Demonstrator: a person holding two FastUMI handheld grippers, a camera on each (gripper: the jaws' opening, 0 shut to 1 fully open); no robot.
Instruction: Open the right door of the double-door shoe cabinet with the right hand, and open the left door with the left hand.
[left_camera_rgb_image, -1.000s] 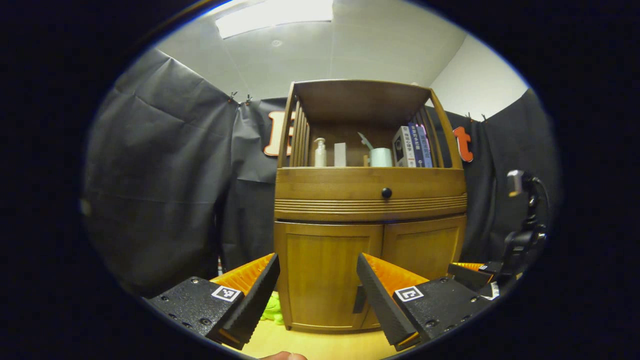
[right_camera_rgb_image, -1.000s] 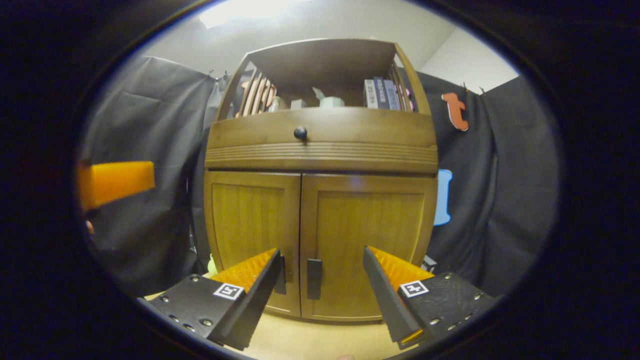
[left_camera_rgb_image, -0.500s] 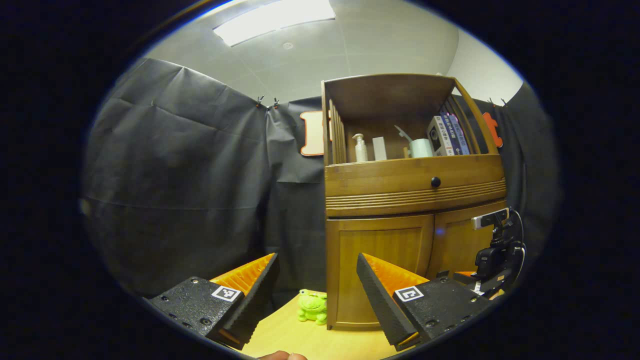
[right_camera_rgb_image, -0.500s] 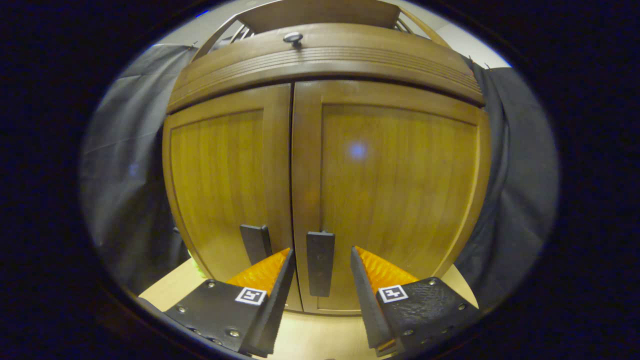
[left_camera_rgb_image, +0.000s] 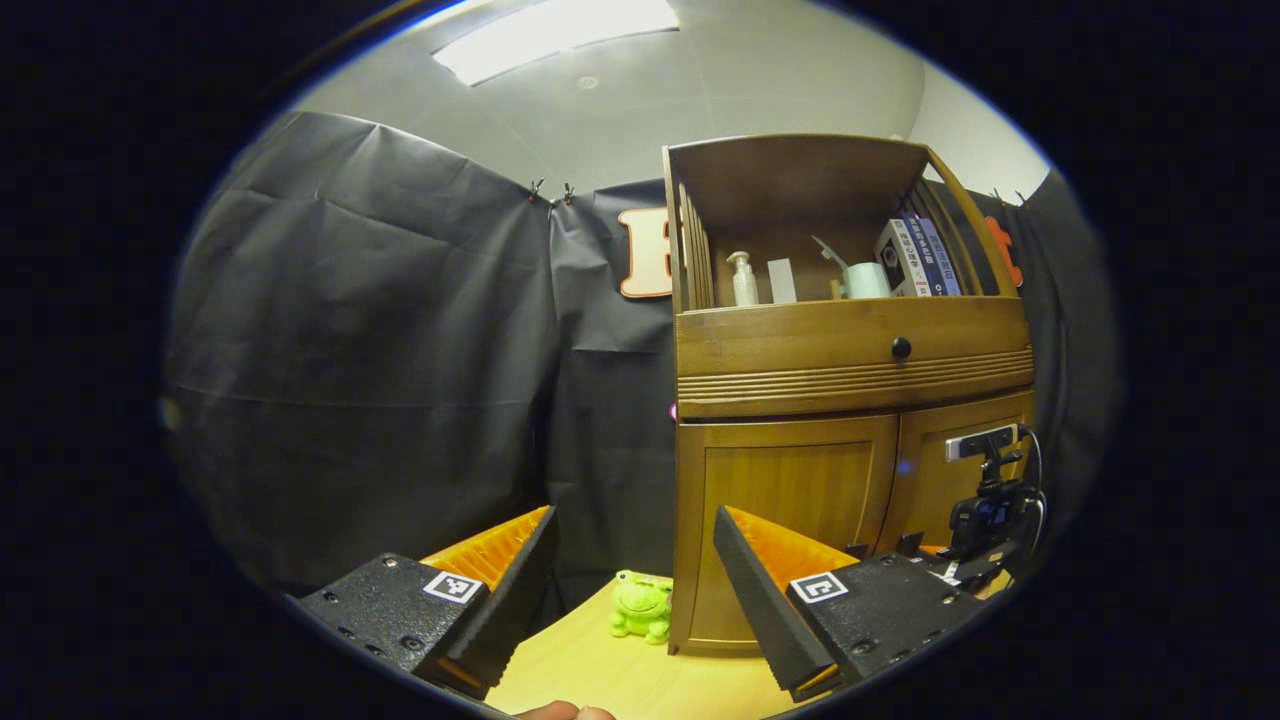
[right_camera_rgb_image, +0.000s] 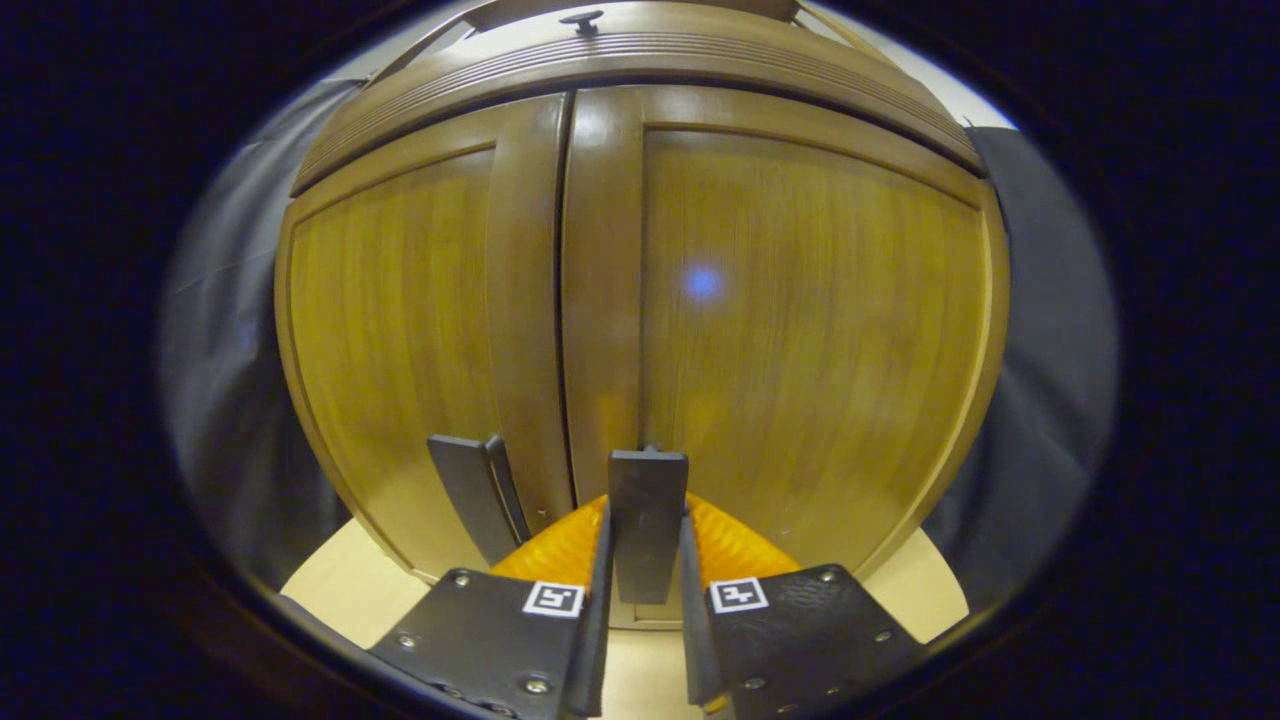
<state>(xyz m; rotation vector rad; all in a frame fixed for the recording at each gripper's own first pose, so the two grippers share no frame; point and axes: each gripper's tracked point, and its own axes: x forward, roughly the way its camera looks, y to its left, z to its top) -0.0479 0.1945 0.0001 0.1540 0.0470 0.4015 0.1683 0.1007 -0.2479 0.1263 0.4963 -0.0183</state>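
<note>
Clamped on the right door's handle (right_camera_rgb_image: 647, 520) low at the shoe cabinet (left_camera_rgb_image: 850, 400) seam, the right hand-held gripper (right_camera_rgb_image: 643, 590) is best drawn back along the hinge arc, while the left hand-held gripper (left_camera_rgb_image: 630, 590) is held apart.

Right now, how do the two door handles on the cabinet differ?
The right door handle sits between the right gripper fingers, which have closed onto its sides; the left door handle is free, nothing touching it. The right handle faces the right gripper view squarely and upright; the left handle appears slanted and shows its side edge. Both are dark, flat, vertical pulls set low beside the seam, on closed doors.
</note>
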